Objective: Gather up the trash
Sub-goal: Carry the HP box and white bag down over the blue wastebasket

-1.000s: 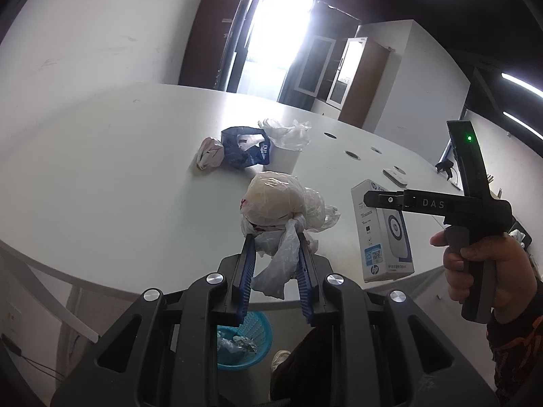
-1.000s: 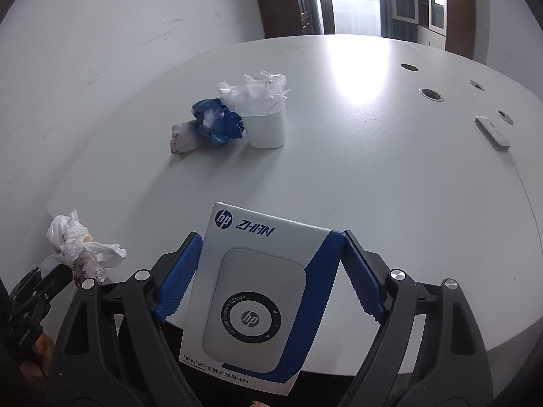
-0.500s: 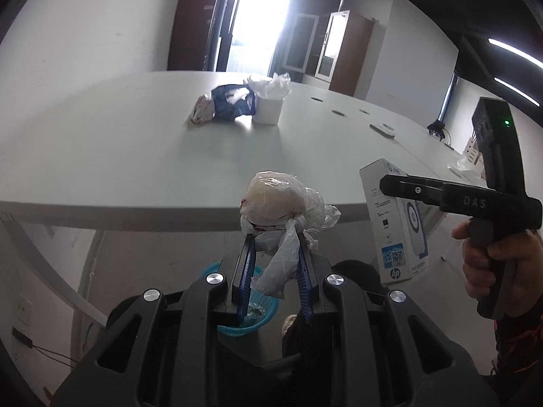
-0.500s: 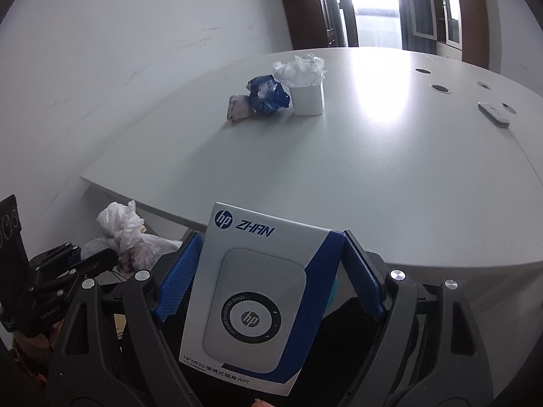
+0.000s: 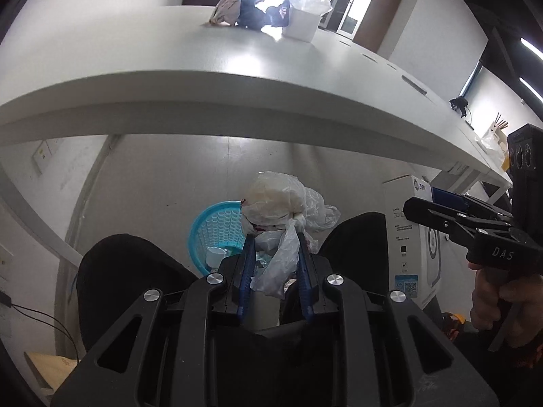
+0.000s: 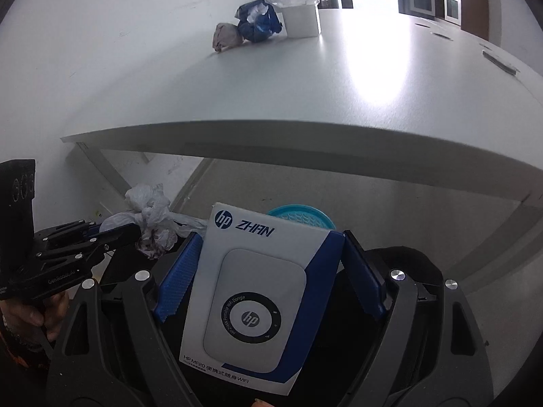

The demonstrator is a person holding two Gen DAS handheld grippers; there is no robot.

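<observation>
My left gripper [image 5: 274, 237] is shut on a knotted white plastic bag [image 5: 276, 200], held just above a blue mesh trash basket [image 5: 217, 227] on the floor under the table. My right gripper [image 6: 268, 237] is shut on a white and blue HP box [image 6: 253, 302], whose top edge covers most of the blue mesh trash basket [image 6: 300, 215]. In the left wrist view the HP box [image 5: 412, 237] hangs at the right in the right gripper [image 5: 412, 205]. In the right wrist view the plastic bag [image 6: 151, 215] shows at the left in the left gripper [image 6: 132, 230].
The white table [image 5: 169, 78] hangs above both grippers, its edge close overhead. On it stand a white cup [image 6: 301, 20] stuffed with plastic, a blue wrapper [image 6: 258, 23] and a crumpled wad [image 6: 225, 35]. A person's dark-clad knees [image 5: 125, 271] flank the basket.
Both grippers have dropped from above the tabletop to below its edge, each keeping its load. The basket now lies right under the bag and the box.
</observation>
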